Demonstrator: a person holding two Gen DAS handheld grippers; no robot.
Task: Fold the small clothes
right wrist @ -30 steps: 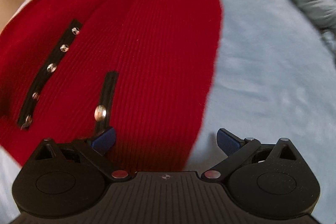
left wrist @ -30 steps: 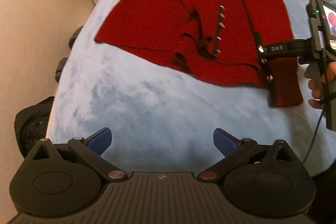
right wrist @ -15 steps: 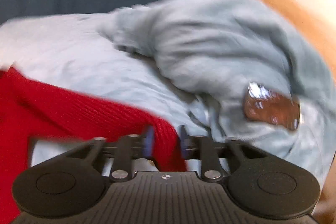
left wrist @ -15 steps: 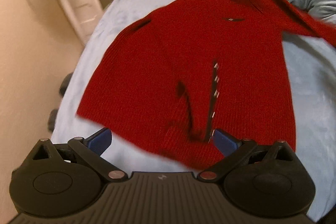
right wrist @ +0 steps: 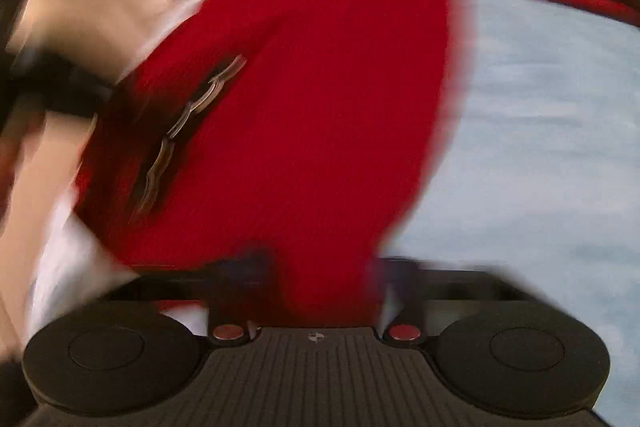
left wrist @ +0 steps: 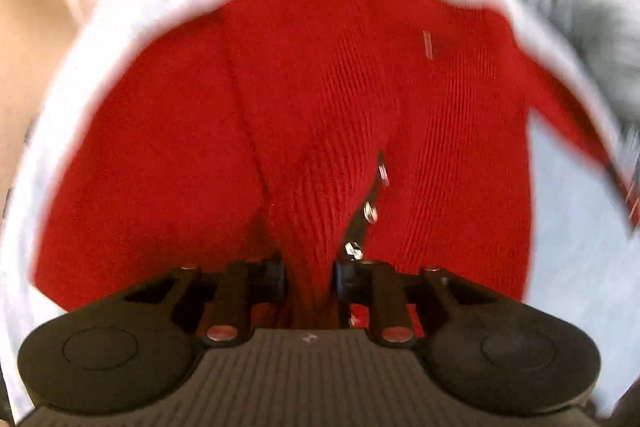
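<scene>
Two grippers, one garment. Red knitted sweater (left wrist: pixel 312 131) spread on a pale blue bed cover (right wrist: pixel 540 131), filling most of both views. Dark strip with metal studs (left wrist: pixel 370 213) runs down the knit near its lower edge; in the right wrist view it sits at about 9 o'clock, smeared by motion. A sleeve trails off toward 2 o'clock over the cover. A thin pale mark near the collar may be a label; no writing or brand can be read anywhere, both views too blurred.

Left gripper (left wrist: pixel 309 273): fingers drawn narrow, a raised fold of the red knit pinched between them, just left of the studs.

Right gripper (right wrist: pixel 326 269): fingers close together with the sweater's hem bunched between them, clamped on it.

Crumpled grey-blue bedding (left wrist: pixel 580 11) at 1 o'clock in the left view. Beige floor (left wrist: pixel 36 27) at 10 o'clock beyond the bed edge.
</scene>
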